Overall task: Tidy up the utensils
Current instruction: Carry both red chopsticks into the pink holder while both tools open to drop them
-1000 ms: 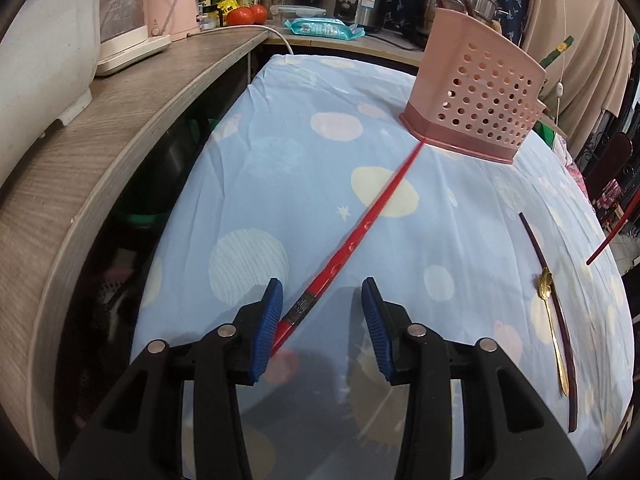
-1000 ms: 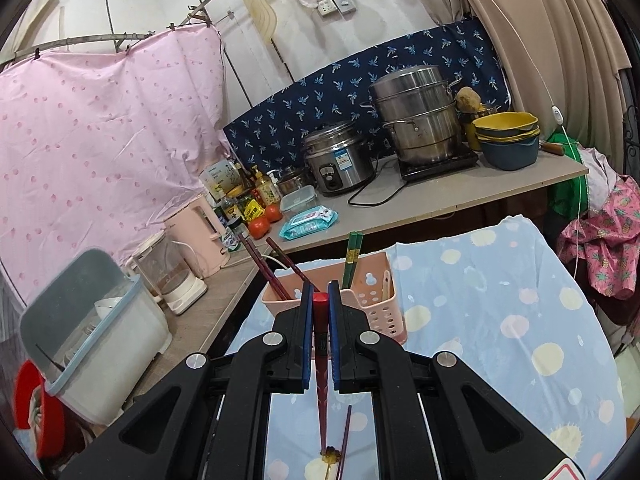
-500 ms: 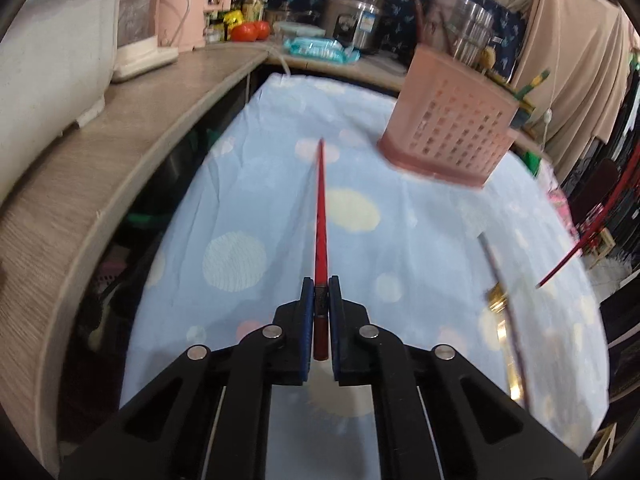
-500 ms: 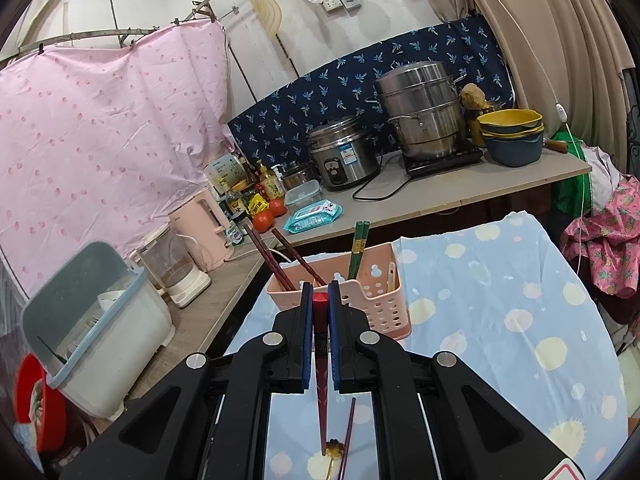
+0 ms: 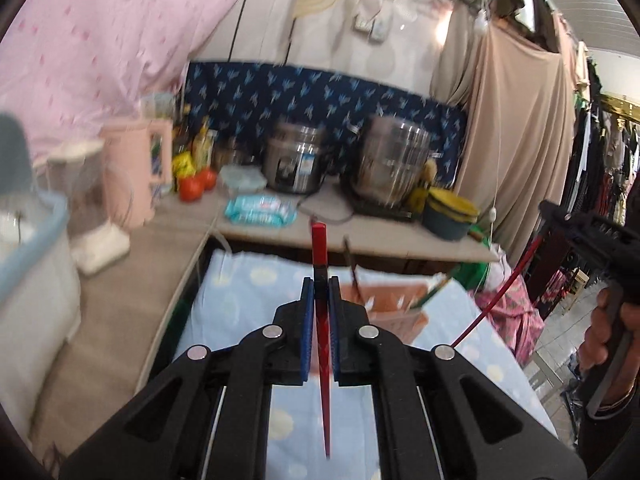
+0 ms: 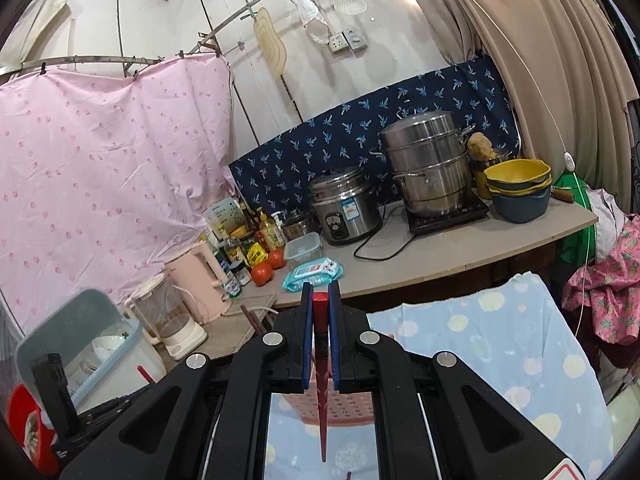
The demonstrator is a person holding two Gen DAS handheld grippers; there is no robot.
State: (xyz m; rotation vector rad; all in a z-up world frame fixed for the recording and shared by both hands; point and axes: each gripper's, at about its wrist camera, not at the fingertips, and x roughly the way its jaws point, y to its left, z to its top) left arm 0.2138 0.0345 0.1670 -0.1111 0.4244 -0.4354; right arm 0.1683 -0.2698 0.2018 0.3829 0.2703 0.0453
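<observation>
My left gripper (image 5: pixel 319 292) is shut on a red chopstick (image 5: pixel 320 248), held upright with its thin tip pointing down over the blue spotted cloth (image 5: pixel 236 312). My right gripper (image 6: pixel 320 300) is shut on a second red chopstick (image 6: pixel 320 308), also tip down. The pink perforated utensil basket (image 5: pixel 394 300) stands behind the left gripper's fingers, with dark chopsticks and a green-handled utensil in it. In the right wrist view the basket (image 6: pixel 340 404) is mostly hidden under the gripper. The right gripper with its chopstick also shows at the right of the left wrist view (image 5: pixel 576 232).
A wooden counter (image 6: pixel 440 264) runs along the back and left with a rice cooker (image 6: pixel 344 208), steamer pot (image 6: pixel 428 168), stacked bowls (image 6: pixel 518 188), tomatoes, wipes pack, pink kettle (image 6: pixel 200 276) and dish bin (image 6: pixel 76 340). Clothes hang at the right.
My left gripper closed on the red chopstick lying on the cloth, lifted it and tilted it upright. My right gripper moved closer over the basket, still holding its chopstick.
</observation>
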